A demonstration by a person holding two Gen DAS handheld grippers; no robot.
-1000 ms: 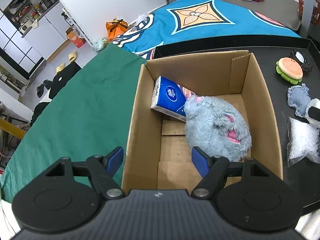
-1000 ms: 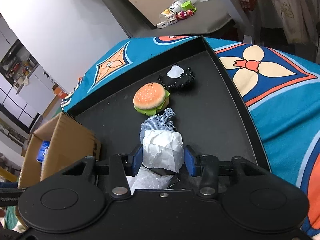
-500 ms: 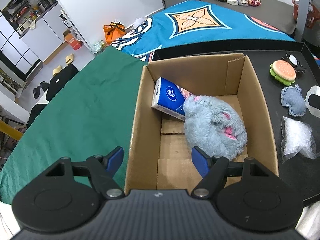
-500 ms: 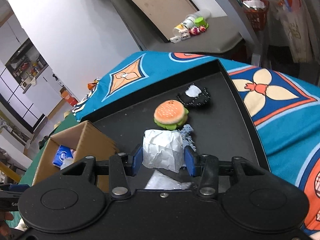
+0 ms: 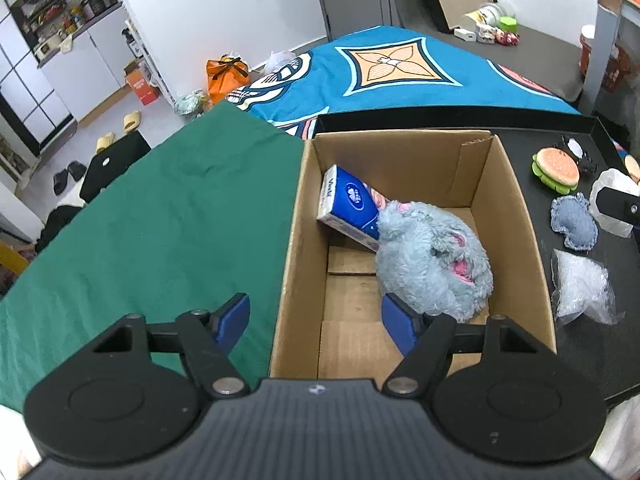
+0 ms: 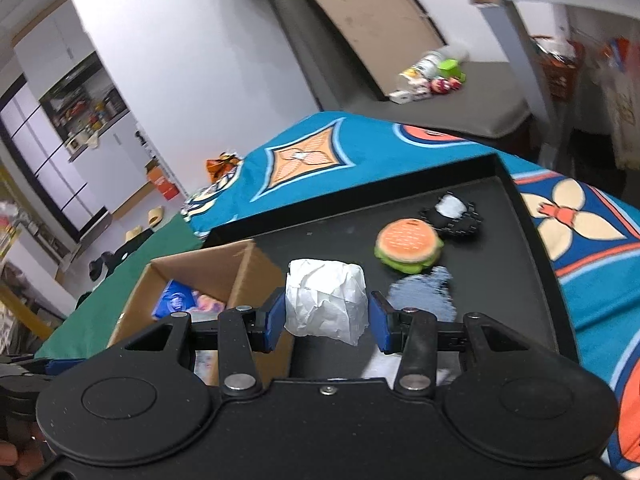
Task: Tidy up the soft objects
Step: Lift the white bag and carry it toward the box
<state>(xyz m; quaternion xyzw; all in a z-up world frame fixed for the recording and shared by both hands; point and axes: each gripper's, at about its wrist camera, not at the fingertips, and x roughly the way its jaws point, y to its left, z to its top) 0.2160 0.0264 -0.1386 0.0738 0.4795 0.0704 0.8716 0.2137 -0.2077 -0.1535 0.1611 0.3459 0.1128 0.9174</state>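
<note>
My right gripper (image 6: 327, 322) is shut on a crumpled white paper bundle (image 6: 326, 302) and holds it above the black tray (image 6: 332, 224), near the cardboard box (image 6: 240, 268). The bundle also shows in the left wrist view (image 5: 612, 192). My left gripper (image 5: 316, 324) is open and empty over the near left wall of the box (image 5: 292, 240). Inside the box lie a blue tissue pack (image 5: 348, 204) and a grey plush toy (image 5: 432, 260). On the tray lie a plush burger (image 6: 408, 246), a denim pouch (image 6: 424, 296), a black-and-white soft item (image 6: 452, 216) and a clear plastic bag (image 5: 580, 284).
A green cloth (image 5: 152, 216) covers the table left of the box. A blue patterned cloth (image 5: 400, 72) lies behind and under the tray. The tray has raised edges (image 6: 536, 248).
My right gripper has lifted the white bundle off the tray and carried it left toward the box. The left gripper has pulled back a little and stays open.
</note>
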